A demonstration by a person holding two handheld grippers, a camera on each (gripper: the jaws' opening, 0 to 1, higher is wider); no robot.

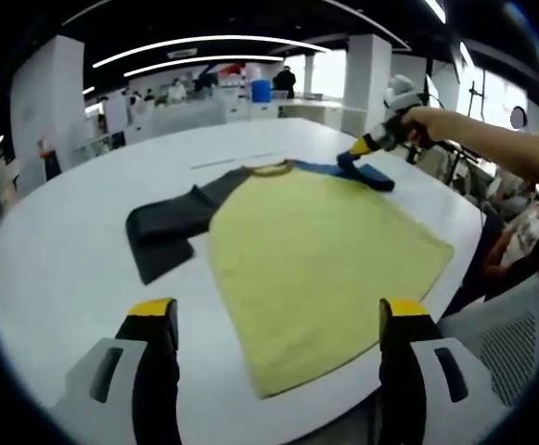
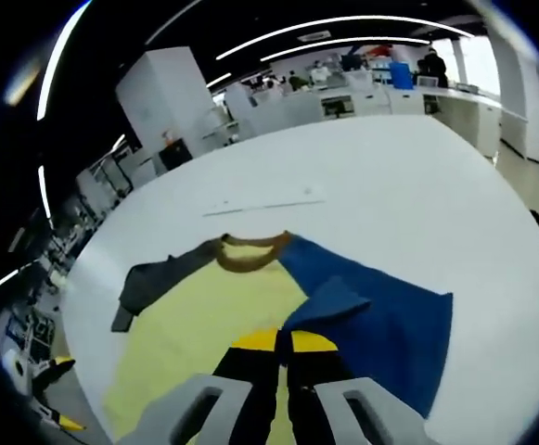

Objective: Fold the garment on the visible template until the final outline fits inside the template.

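Two grippers work over a yellow shirt (image 1: 320,269) lying flat on a white table (image 1: 56,269). The left gripper (image 1: 278,320) hovers near the shirt's hem, jaws spread wide and holding nothing. The right gripper (image 2: 283,341) has its jaws pinched together on the blue sleeve (image 2: 380,320), which is folded up beside the brown collar (image 2: 248,252). The grey sleeve (image 1: 162,236) lies spread on the table.

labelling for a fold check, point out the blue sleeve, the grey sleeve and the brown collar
blue sleeve (image 2: 380,324), right gripper view, on its flat middle
grey sleeve (image 1: 162,236), left gripper view, on its folded middle
brown collar (image 2: 250,257), right gripper view, on its front band
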